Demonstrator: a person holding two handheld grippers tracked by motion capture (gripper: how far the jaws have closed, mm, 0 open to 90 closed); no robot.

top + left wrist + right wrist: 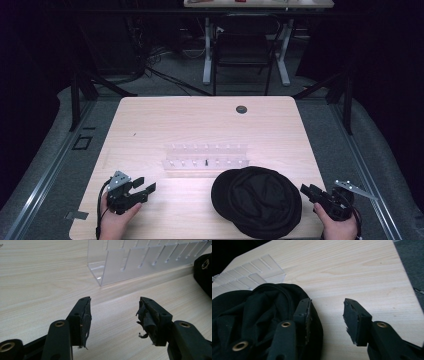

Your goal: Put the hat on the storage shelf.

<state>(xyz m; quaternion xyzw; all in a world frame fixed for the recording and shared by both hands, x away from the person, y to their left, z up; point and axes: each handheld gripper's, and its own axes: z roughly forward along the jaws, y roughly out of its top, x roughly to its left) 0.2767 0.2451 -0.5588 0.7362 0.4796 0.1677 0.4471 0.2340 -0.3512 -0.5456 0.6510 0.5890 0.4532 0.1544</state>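
A black cloth cap (257,200) lies crumpled on the wooden table near its front edge, right of centre; the right gripper view shows the cap (254,312) at the left. A clear plastic slotted rack (206,155) stands just behind it, and the rack (140,261) is ahead in the left gripper view. My left gripper (144,185) rests at the front left, open, nothing between its jaws (113,315). My right gripper (306,190) is at the cap's right edge, open (327,315), its left jaw beside the cloth, bare table between the jaws.
A small dark round grommet (241,109) sits in the table (150,125) near its far edge. Beyond the table stand a black chair (243,47) and white desk legs (207,50). The table's right edge (409,290) is close to my right gripper.
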